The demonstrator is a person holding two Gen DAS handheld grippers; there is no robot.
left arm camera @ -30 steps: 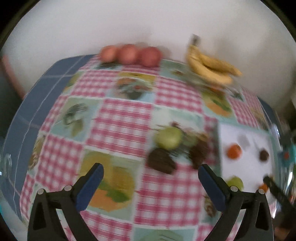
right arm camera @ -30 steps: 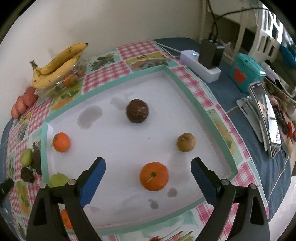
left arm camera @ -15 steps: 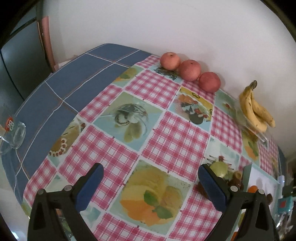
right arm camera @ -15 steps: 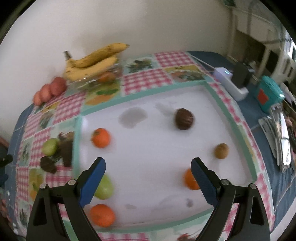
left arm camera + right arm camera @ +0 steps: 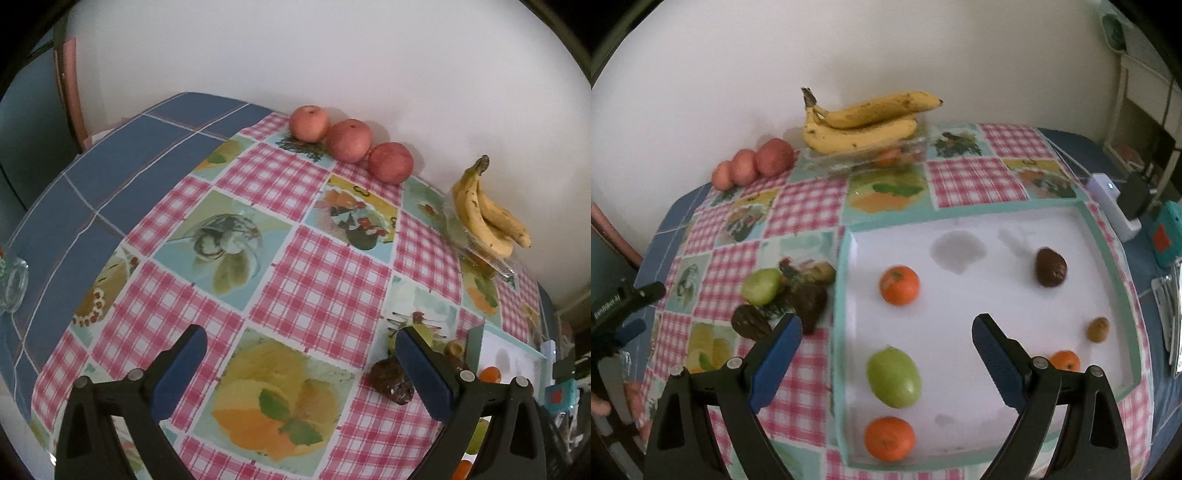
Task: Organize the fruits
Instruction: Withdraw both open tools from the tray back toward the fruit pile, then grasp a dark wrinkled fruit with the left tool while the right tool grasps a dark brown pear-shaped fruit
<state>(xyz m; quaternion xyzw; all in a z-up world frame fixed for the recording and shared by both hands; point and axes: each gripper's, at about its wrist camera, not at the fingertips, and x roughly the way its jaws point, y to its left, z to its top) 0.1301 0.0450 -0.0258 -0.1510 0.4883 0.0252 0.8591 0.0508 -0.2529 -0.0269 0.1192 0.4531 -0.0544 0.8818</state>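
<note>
My right gripper [image 5: 886,341] hangs with jaws wide apart and empty over the white teal-rimmed tray [image 5: 1087,221], a smooth oval green fruit [image 5: 894,376] just below between them. My left gripper [image 5: 301,363] gapes empty above the glossy checked surface [image 5: 321,280].

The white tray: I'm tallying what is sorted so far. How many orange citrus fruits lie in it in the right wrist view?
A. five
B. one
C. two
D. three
D: three orange fruits lie on the white tray: one at upper left, one at the near edge, one at right.
</note>
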